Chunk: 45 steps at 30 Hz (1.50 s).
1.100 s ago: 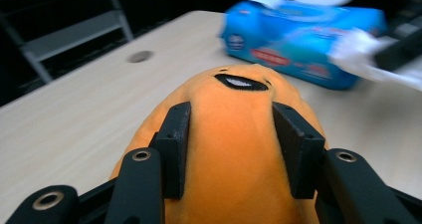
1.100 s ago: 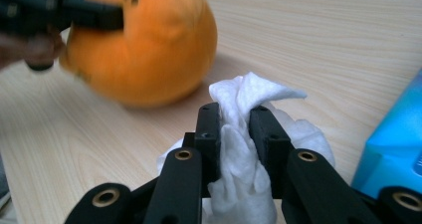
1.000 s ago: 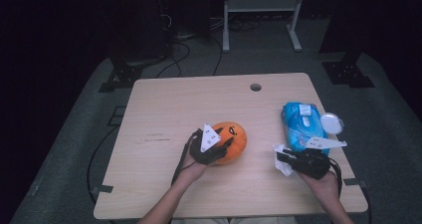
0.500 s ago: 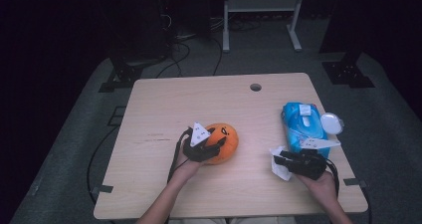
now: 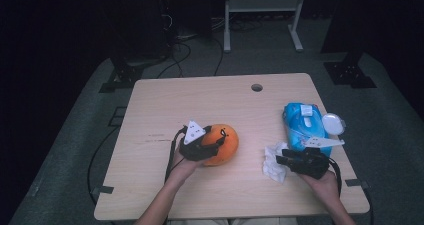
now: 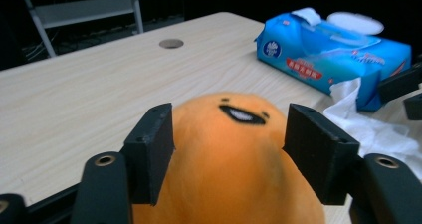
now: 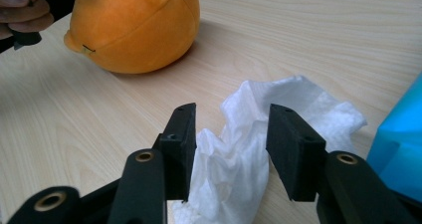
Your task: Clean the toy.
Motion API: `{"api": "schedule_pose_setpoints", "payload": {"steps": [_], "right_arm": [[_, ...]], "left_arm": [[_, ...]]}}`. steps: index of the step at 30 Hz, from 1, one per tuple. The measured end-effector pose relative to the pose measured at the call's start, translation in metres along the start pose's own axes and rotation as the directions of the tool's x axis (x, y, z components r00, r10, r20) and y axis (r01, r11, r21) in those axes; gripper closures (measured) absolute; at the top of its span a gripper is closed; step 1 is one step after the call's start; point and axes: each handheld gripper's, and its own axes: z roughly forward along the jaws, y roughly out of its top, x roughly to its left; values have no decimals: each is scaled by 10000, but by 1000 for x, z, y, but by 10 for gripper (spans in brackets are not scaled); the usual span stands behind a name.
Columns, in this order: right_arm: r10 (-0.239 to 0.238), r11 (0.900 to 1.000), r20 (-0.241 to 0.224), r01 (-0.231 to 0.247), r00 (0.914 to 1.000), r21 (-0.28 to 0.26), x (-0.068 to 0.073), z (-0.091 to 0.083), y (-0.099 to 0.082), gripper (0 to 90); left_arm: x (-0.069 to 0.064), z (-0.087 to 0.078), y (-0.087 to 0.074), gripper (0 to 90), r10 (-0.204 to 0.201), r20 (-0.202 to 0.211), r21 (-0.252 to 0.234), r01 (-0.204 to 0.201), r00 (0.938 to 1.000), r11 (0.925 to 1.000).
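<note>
the right tongs [image 7: 229, 149] have just been opening, their jaws now loose around a crumpled white tissue [image 7: 259, 149] near the desk's [image 5: 165, 105] front edge. the left tongs [image 6: 229, 152] have been opening too, standing either side of an orange plush toy [image 6: 224, 174] mid-desk. beyond lies a blue wipes pack [image 5: 302, 125].

I see a blue wipes pack [image 5: 304, 125] at right of the frame on the table [image 5: 200, 100], its white lid [image 5: 333, 123] open, and a white rack [image 5: 262, 5] at top.
</note>
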Motion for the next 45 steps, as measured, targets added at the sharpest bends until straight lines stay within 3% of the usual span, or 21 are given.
{"api": "schedule_pose_setpoints", "payload": {"steps": [12,29,33,45], "right_arm": [[-168,9995,-33,167,9999,-256,10,-4,5,472],[36,9994,-33,-37,10000,-334,7,-7,4,428],[173,9994,-18,-173,9998,-287,7,-6,3,394],[161,9998,113,-159,9998,-152,8,-2,3,359]], "left_arm": [[5,-28,-3,265,-147,-138,24,148,9998,9999],[17,-54,-14,209,-315,-440,181,323,9985,9993],[21,-60,-20,200,-138,-729,308,160,9972,9994],[38,-78,-43,189,-747,-1397,372,806,9874,9960]]}}
